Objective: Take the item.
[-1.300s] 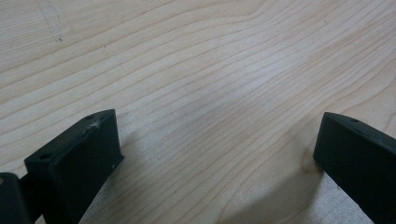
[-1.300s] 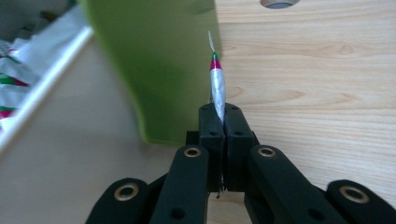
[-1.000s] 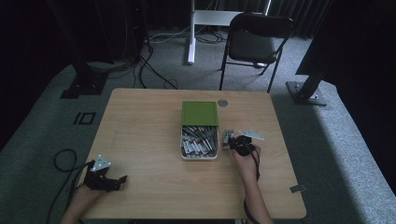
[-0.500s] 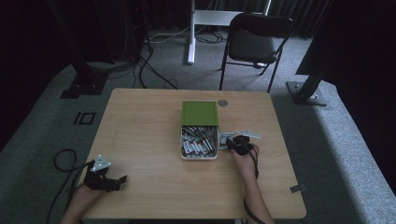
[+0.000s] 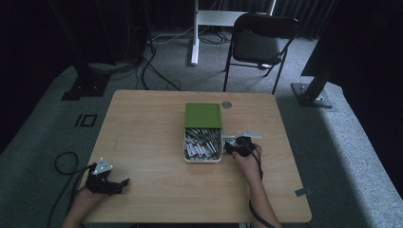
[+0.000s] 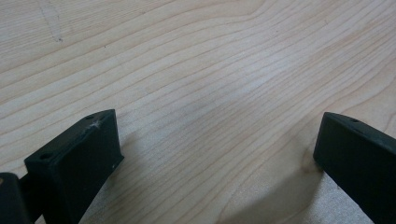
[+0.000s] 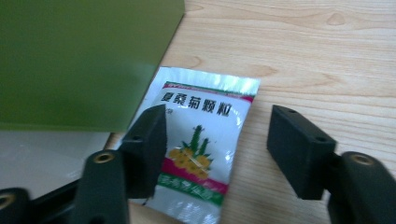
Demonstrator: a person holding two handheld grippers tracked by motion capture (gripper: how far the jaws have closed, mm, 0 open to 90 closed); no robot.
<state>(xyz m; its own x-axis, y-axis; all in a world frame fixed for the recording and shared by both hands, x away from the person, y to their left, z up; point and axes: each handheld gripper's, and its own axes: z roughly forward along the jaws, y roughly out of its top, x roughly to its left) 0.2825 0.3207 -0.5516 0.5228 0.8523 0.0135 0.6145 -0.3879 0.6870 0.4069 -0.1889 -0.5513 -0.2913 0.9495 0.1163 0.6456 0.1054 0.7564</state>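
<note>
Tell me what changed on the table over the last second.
The right tongs have just been opening: their jaws now stand apart over the sachet, which lies flat on the table beside the box, let go. The right hand shifted slightly toward the box. The left tongs stayed open at the table's near left; box and green lid kept their places.

Sachet (image 7: 198,144) lower edge behind the right tool's (image 7: 217,149) jaw, small print illegible
</note>
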